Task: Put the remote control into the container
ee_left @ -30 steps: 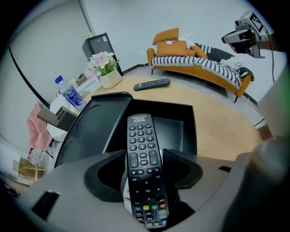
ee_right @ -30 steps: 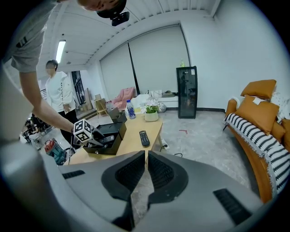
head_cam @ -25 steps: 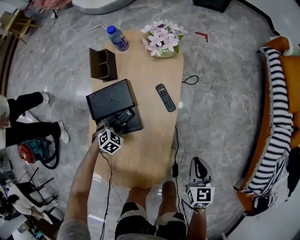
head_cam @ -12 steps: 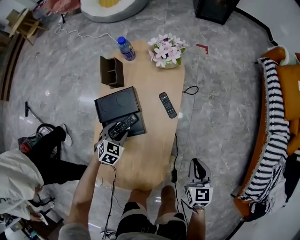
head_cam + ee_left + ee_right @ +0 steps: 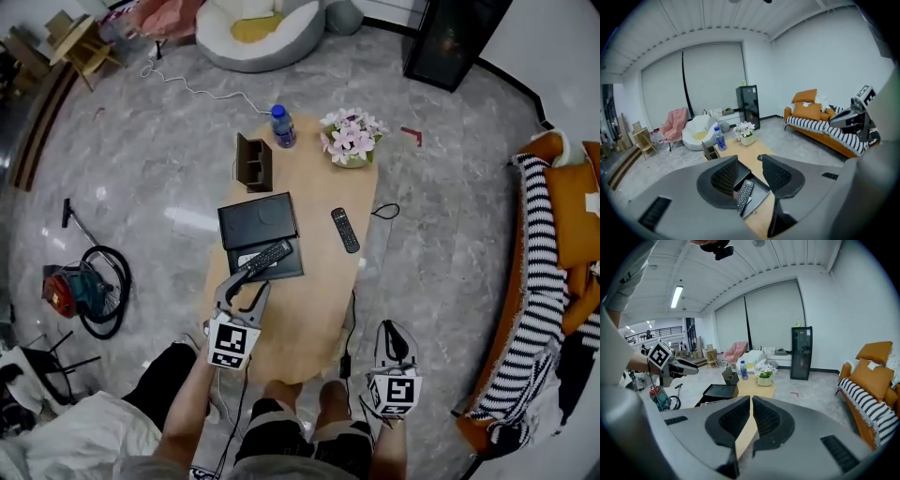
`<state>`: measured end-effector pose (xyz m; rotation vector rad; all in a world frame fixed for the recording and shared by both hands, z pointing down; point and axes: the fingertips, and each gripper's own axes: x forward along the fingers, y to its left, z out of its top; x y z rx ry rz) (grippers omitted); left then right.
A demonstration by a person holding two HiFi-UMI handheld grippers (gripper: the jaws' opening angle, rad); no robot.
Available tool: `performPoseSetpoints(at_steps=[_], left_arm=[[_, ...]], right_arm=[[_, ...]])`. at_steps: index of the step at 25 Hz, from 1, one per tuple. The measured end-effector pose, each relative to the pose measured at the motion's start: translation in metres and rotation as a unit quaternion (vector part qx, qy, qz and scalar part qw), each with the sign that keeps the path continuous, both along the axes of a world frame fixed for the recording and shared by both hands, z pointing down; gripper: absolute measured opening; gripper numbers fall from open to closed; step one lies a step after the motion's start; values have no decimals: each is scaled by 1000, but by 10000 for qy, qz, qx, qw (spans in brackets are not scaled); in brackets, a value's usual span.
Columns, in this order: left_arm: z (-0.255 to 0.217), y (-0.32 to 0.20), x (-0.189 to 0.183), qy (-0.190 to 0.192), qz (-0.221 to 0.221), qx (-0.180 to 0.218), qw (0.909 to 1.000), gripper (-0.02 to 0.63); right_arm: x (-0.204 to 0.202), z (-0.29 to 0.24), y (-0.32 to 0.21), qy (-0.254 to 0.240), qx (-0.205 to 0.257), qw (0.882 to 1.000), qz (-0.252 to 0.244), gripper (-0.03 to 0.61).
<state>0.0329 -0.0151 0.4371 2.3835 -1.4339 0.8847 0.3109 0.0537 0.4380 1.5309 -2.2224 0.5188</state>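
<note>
My left tool (image 5: 243,294) is closing on nothing above the wooden desk (image 5: 300,319). My right tool (image 5: 392,331) hangs pinched together and empty over the grey marble floor (image 5: 141,187), near the striped sofa (image 5: 542,281).

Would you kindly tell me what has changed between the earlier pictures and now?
The left gripper has drawn back from the container toward the person, leaving the remote control lying in its tray. Its jaws are closing with nothing between them. The second remote on the table and the shut right gripper, held off the table, stayed as they were.
</note>
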Motion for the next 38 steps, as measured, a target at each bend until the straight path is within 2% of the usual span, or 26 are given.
performPoseSetpoints(at_steps=[4,8,10,15,24,33,38], left_arm=[[-45,21,-1,306,-423,351,9980,107],[-79,47,-4,662,-823,514,9931,31],[-95,60,-5,793,-933,586,9907,12],[-128,88,-5,1045,-1070,677,9864,9],[-171,117,-7,1257,-1133,927,9812,8],[-186,123,-15,1428,-1120,1127,9769,8],[-185,126,-23,1468,-1008,1139,9774,8]], right_arm=[[-6,-25,3,-11,145,9999,-42,29],[-15,-49,14,-159,202,9996,-76,28],[-21,-61,17,-216,257,9993,-138,28],[-36,-90,20,-230,440,9984,-263,29],[-46,-133,34,-244,607,9970,-419,28],[-56,-147,37,-221,735,9959,-481,28],[-66,-145,42,-173,712,9965,-403,29]])
